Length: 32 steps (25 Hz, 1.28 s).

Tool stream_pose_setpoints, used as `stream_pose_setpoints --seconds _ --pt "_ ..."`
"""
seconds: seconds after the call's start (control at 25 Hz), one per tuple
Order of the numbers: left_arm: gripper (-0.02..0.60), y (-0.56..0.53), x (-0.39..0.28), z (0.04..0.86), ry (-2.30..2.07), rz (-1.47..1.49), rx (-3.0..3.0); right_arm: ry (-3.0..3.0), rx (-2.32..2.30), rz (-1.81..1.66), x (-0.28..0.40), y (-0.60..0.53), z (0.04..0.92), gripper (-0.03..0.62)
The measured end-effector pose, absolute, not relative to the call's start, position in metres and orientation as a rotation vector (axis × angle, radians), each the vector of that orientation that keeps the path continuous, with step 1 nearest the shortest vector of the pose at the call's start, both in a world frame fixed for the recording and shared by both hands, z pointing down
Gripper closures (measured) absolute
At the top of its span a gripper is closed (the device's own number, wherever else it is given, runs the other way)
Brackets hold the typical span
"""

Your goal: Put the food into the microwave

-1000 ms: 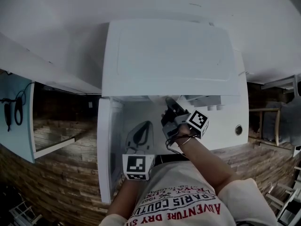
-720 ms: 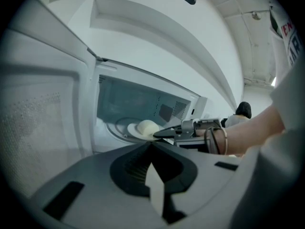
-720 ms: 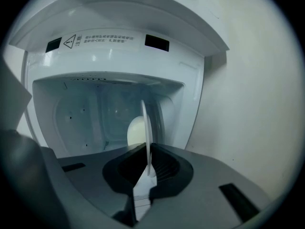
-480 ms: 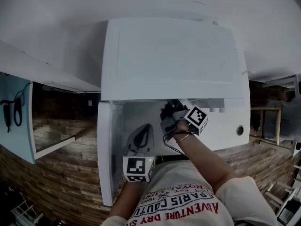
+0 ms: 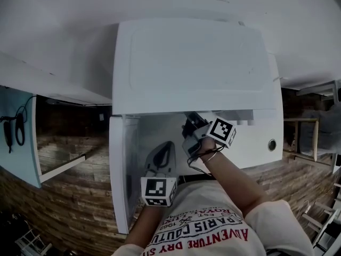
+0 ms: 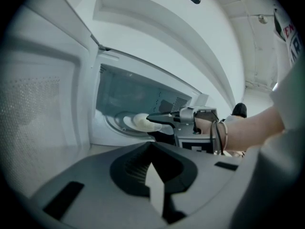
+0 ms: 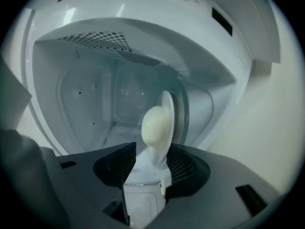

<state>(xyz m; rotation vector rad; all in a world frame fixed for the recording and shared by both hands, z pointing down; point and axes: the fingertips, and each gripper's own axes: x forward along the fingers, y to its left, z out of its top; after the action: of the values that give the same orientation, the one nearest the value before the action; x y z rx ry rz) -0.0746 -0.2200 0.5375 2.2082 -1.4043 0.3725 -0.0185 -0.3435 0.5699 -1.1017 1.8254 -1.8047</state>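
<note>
The white microwave stands with its door swung out to the left. Inside, a pale oval piece of food lies on a white plate on the glass turntable. My right gripper reaches into the cavity, and its jaws are opening. The plate's near edge lies between them, and the pads stand off it. In the left gripper view the right gripper has its tips at the food. My left gripper hangs back outside the door opening, shut and holding nothing.
The cavity walls and ceiling close in around my right gripper. A round knob sits on the microwave's front at the right. Wooden planking lies below, and a pale blue panel with hanging cords stands at far left.
My right hand has shifted a little farther up into the microwave opening. The left gripper has stayed where it was by the door.
</note>
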Motion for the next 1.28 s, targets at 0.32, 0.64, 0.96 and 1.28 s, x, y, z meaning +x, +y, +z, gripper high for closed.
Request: stream_pose_setpoints --seconds 0.32,0.64,0.96,1.28 --pt "0.578 -0.216 -0.084 0.542 -1.399 0.366 2.174 2.423 -1.049 -1.776 -0.037 -0.321 0.574 0.388" --pt "0.578 -0.215 -0.081 0.544 -1.385 0.358 2.170 2.727 -1.124 -1.829 -0.035 -0.309 0.596 0.401" --pt "0.578 -0.213 -0.085 0.547 -1.395 0.360 2.157 2.793 -1.154 -1.797 -0.036 -0.306 0.603 0.416" --pt "0.578 -0.216 -0.076 0.537 -1.389 0.358 2.198 2.746 -1.374 -1.651 -0.018 -0.287 0.594 0.510"
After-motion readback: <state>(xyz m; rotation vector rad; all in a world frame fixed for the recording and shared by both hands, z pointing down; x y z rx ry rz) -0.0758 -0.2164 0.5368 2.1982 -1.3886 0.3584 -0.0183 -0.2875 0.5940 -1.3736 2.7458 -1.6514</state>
